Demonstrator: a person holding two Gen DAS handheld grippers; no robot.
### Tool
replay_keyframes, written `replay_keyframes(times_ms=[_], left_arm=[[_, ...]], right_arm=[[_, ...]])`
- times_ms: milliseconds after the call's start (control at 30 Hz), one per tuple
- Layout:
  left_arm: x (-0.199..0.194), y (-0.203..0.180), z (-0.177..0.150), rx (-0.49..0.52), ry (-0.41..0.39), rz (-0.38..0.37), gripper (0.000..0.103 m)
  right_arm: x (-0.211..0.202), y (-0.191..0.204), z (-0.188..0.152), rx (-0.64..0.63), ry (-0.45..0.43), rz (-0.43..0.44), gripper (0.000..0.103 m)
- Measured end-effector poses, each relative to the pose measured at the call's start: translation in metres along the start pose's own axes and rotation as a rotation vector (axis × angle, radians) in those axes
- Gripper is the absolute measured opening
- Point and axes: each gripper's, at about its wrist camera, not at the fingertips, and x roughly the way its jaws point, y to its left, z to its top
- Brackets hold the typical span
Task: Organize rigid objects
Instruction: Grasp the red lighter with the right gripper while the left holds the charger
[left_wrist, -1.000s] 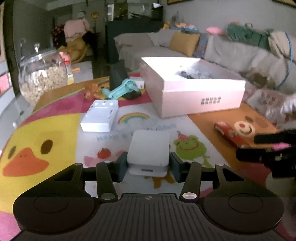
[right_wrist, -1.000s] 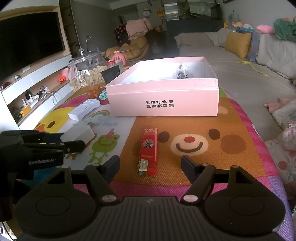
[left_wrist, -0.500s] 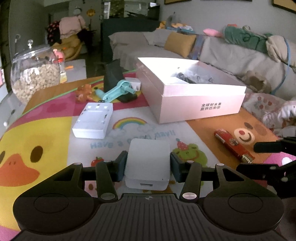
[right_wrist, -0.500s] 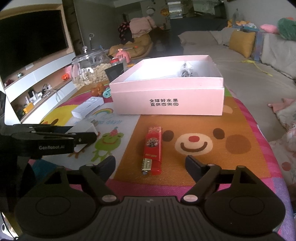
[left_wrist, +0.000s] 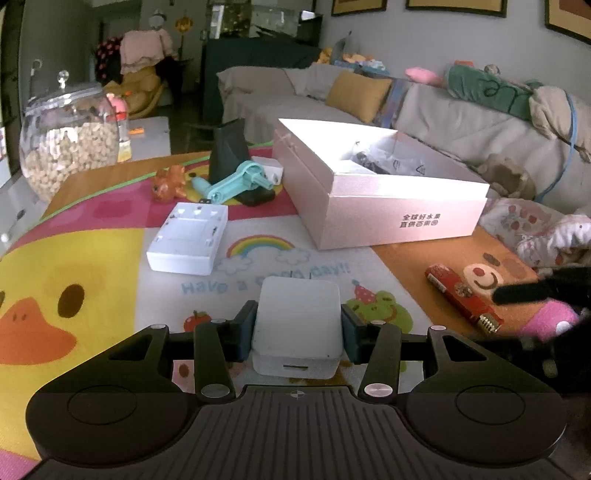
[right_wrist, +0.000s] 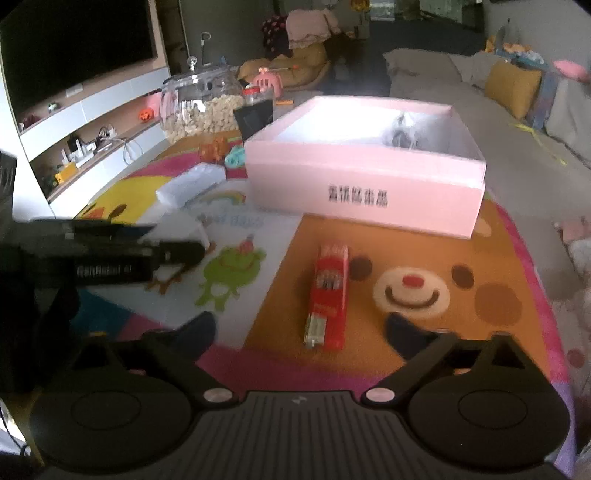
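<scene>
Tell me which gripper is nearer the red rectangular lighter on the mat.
Right. The right gripper is open just behind the red rectangular lighter; the left gripper sits off to its left, clamping a white square box.

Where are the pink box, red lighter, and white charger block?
pink box (right_wrist: 364, 192), right wrist view, front wall.
red lighter (right_wrist: 328, 295), right wrist view, body middle.
white charger block (left_wrist: 298, 314), left wrist view, top face.

My left wrist camera sits low over the cartoon mat (left_wrist: 110, 236), looking past its fingers toward the sofa (left_wrist: 461, 122). My right wrist camera faces the TV wall (right_wrist: 74, 48) — blurred. Both views share the pink box (left_wrist: 388, 199) (right_wrist: 362, 177) and red lighter (left_wrist: 461, 295) (right_wrist: 328, 291).
</scene>
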Motion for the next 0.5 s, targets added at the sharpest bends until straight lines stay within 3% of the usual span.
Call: replay_keyframes(times_ms=[100,167,300,333,367,500], left_arm=[[-0.001,0.001,-0.001,-0.004,-0.006,-0.001,0.051],[-0.002,0.002,-0.001,-0.014,-0.01,-0.006,0.051],[-0.003,0.004,-0.002,-0.034,-0.016,-0.009,0.051],[-0.003,0.003,-0.002,-0.031,-0.018,-0.003,0.051],[-0.003,0.002,-0.002,-0.027,-0.02,0.005,0.051],[-0.006,-0.002,-0.004,-0.012,-0.032,0.035,0.05]], right_arm=[[0.002,0.002,0.012,-0.021,-0.045,-0.063,0.074],[0.009,0.005,0.017,-0.046,-0.053,-0.111,0.057],[0.024,0.007,0.019,-0.064,-0.017,-0.124,0.049],[0.024,0.009,0.019,-0.073,-0.016,-0.124,0.04],[0.023,0.01,0.018,-0.081,-0.015,-0.117,0.024],[0.009,0.009,0.02,-0.049,-0.016,-0.084,0.023]])
